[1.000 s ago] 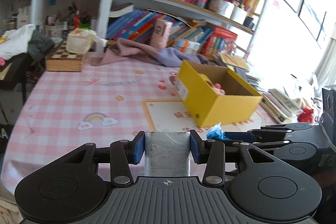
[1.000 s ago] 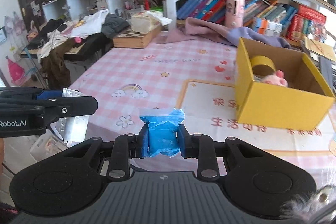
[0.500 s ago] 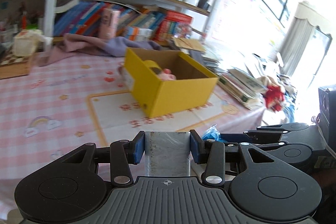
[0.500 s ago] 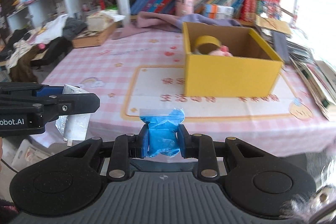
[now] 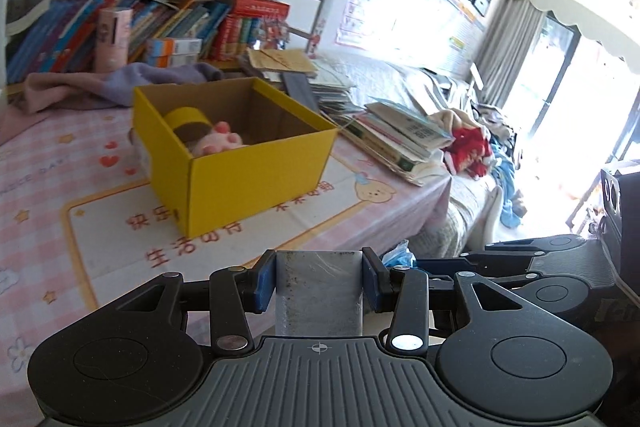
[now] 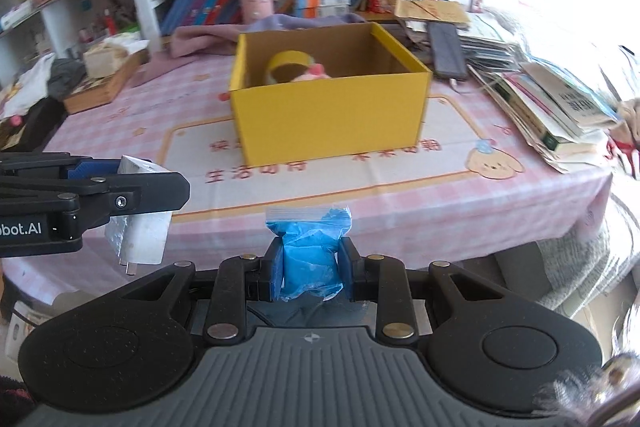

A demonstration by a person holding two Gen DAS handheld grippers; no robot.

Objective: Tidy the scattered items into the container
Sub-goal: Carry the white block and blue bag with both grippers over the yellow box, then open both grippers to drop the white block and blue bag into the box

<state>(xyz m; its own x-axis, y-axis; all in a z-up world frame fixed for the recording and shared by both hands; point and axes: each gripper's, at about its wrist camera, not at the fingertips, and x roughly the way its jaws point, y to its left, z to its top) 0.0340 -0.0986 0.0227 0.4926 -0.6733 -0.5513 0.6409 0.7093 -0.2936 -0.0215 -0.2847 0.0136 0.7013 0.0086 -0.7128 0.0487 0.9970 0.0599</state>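
Yellow cardboard box (image 6: pixel 332 115): now squarely ahead of both grippers (closer than before). Left gripper (image 5: pixel 319 285) clamps a silvery packet (image 5: pixel 318 297); right gripper (image 6: pixel 310 269) pinches a blue bag (image 6: pixel 309 255). Drop-off pending.

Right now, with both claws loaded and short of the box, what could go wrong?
1. The crumpled blue plastic bag is pinched only at its lower part by the right claw; its loose top could snag on the near wall of the open yellow cardboard box.
2. The flat silver foil packet in the left claw looks slick and might slip.
3. The yellow tape roll and pink plush toy already fill one side of the box, so drop on the free side.
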